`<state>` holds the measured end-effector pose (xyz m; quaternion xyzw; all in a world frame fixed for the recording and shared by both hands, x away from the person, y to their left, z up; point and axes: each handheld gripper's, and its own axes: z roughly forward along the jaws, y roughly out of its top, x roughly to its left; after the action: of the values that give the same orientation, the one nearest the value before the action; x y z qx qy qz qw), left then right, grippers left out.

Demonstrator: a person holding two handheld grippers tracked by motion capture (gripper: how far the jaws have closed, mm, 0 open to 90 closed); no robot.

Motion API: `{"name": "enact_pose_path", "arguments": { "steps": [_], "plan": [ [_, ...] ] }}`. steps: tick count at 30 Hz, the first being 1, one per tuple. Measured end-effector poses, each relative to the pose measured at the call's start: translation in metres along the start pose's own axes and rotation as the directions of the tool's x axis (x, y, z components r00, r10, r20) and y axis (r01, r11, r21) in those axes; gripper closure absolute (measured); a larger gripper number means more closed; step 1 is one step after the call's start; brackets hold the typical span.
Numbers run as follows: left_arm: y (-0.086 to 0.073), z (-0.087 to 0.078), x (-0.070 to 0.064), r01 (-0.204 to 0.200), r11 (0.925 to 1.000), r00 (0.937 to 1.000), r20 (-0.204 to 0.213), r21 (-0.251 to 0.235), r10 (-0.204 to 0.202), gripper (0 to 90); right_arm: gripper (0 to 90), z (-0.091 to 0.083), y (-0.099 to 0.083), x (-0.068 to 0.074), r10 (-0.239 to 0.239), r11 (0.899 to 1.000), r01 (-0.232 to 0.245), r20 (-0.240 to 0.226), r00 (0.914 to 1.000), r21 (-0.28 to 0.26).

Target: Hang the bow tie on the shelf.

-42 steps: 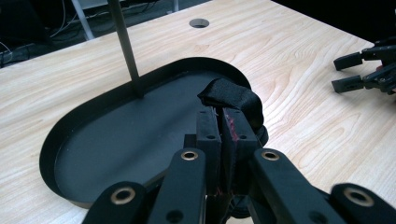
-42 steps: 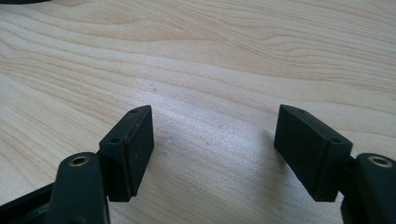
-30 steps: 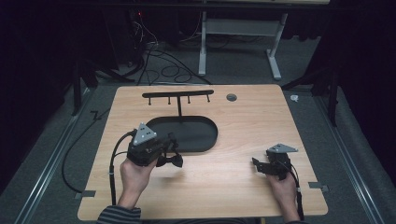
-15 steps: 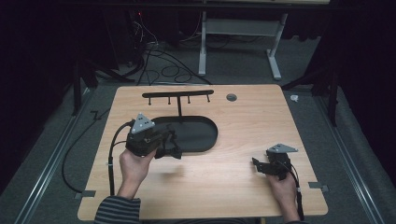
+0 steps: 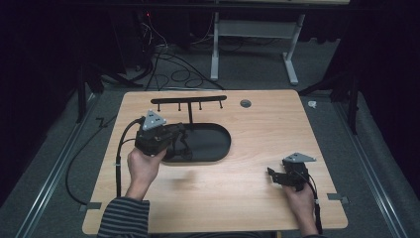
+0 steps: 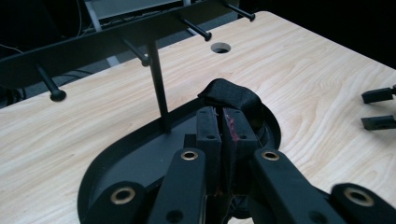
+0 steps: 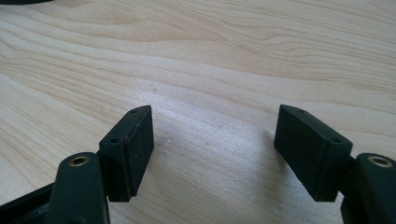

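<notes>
My left gripper [image 6: 220,116] is shut on a black fabric strap [image 6: 231,93], which loops up past the tips of the closed jaws. In the high view the left gripper [image 5: 179,141] hangs over the left end of the black oval base [image 5: 215,144] of a peg rack. The rack's thin post [image 6: 159,88] rises just ahead of the strap, and its cross bar [image 5: 188,100] carries several pegs. My right gripper [image 7: 215,140] is open, low over bare wood near the front right of the table [image 5: 257,124], with nothing between its jaws.
A round cable hole [image 5: 245,103] sits in the table behind the rack. The right gripper's [image 6: 378,109] two jaw tips show at the right edge of the left gripper view. Cables trail off the table's left side, and a desk frame [image 5: 252,44] stands on the floor beyond.
My left gripper has moved away from the person with the strap, from the bare wood in front of the base to over the base's left end. The right gripper has stayed put.
</notes>
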<state>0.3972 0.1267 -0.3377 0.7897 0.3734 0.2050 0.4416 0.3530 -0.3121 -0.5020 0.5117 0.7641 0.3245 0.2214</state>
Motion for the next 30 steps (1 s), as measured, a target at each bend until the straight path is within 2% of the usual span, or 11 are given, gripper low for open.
{"name": "enact_pose_path", "arguments": {
  "steps": [16, 22, 30],
  "plan": [
    [0.024, 0.019, 0.017, 0.021, 0.9994, 0.9989, -0.043, 0.027, -0.020, 86.3, 29.5, 0.000, 0.000, 0.000, -0.001, 1.000, 0.001, -0.002, 1.0000, 0.000],
    [0.036, 0.028, 0.024, 0.019, 0.9989, 0.9971, -0.074, 0.044, -0.015, 86.3, 29.6, 0.000, 0.000, 0.000, -0.007, 1.000, 0.007, -0.003, 1.0000, -0.001],
    [0.041, 0.035, 0.029, 0.019, 0.9985, 0.9940, -0.109, 0.051, -0.013, 86.3, 29.5, 0.000, 0.000, 0.000, -0.006, 1.000, 0.006, -0.003, 1.0000, -0.001]
  ]
}}
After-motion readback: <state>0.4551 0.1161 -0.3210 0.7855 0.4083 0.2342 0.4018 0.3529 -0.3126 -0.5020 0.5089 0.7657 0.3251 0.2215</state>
